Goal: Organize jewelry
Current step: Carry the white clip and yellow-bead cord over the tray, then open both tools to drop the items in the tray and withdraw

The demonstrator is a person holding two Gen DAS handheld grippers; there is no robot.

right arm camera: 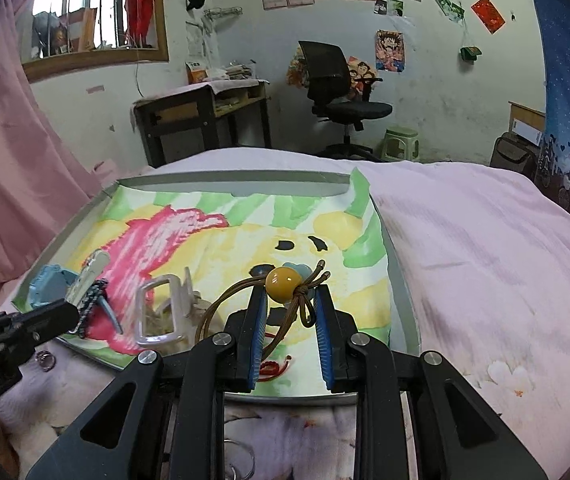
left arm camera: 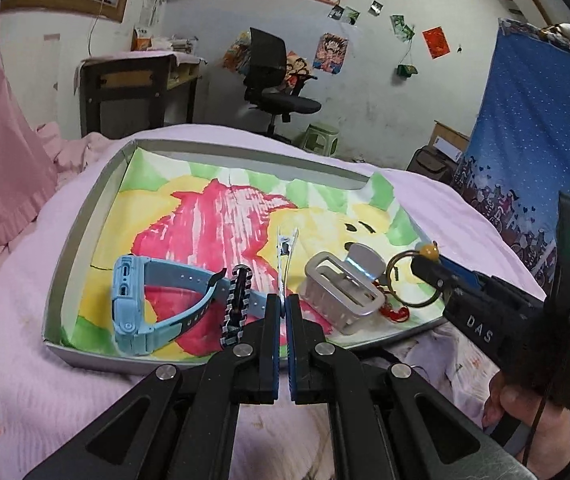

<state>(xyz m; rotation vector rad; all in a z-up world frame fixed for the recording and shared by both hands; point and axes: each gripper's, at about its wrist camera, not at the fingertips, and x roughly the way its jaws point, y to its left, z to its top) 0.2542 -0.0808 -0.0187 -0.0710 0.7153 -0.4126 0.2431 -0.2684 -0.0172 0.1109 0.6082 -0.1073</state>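
**Mei:** Pink bedding (right arm camera: pixel 465 240) carries everything, so the shallow grey cardboard tray (left arm camera: pixel 85 216), lined with a painted green, yellow and red sheet, sits on soft ground. Pressing down near its edge could tip it.

**Tom:** And the left tongs (left arm camera: pixel 283 304)?

**Mei:** Pressed together on a thin pale-blue metal hair clip (left arm camera: pixel 287 248), which stands nearly upright over the tray's near side. Only its lower end seems held, so it could pivot or slide out and land on the black-and-silver link bracelet (left arm camera: pixel 237 304) or the light-blue plastic watch (left arm camera: pixel 137 300) just beside it.

**Tom:** The right side?

**Mei:** The right tongs (right arm camera: pixel 291 308) stand spread around the brown cord loop with an amber bead (right arm camera: pixel 283 280); the cord runs between the pads, unpinched. Pulling back could snag the knot and drag the loop out, disturbing the translucent white claw clip (right arm camera: pixel 161 308) close by.

**Tom:** Anything outside the tray?

**Mei:** One small metal ring (right arm camera: pixel 46 360) lies on the bedding, easily lost in a fold.
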